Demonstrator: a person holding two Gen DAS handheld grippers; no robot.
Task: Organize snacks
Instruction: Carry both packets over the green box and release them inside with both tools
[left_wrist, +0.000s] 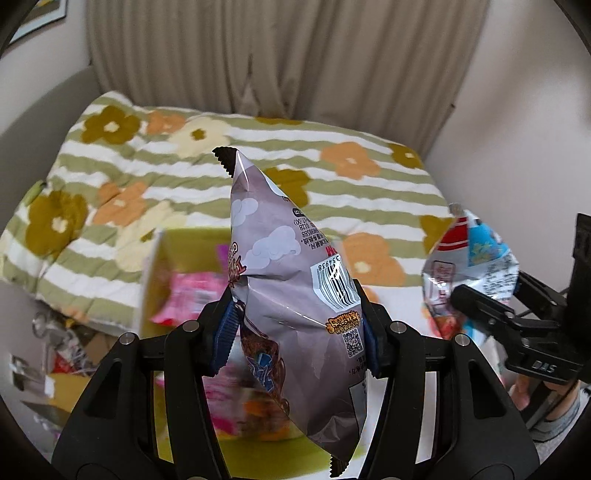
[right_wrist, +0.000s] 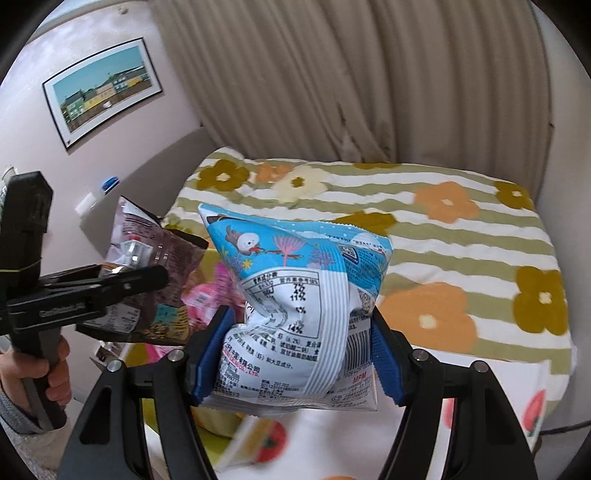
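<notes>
My left gripper (left_wrist: 297, 332) is shut on a brown-grey snack bag (left_wrist: 291, 280) with a barcode, held upright above a yellow-green box (left_wrist: 184, 243) that holds pink snack packs (left_wrist: 188, 295). My right gripper (right_wrist: 301, 350) is shut on a blue and white snack bag (right_wrist: 295, 295), held in the air above the bed. The right gripper and its bag (left_wrist: 469, 269) show at the right of the left wrist view. The left gripper with the brown bag (right_wrist: 147, 273) shows at the left of the right wrist view, above the pink packs (right_wrist: 207, 295).
A bed with a green-striped flowered quilt (left_wrist: 258, 173) fills the background, with beige curtains (left_wrist: 277, 55) behind. A framed picture (right_wrist: 103, 96) hangs on the left wall. Cluttered items (left_wrist: 66, 350) lie on the floor left of the box.
</notes>
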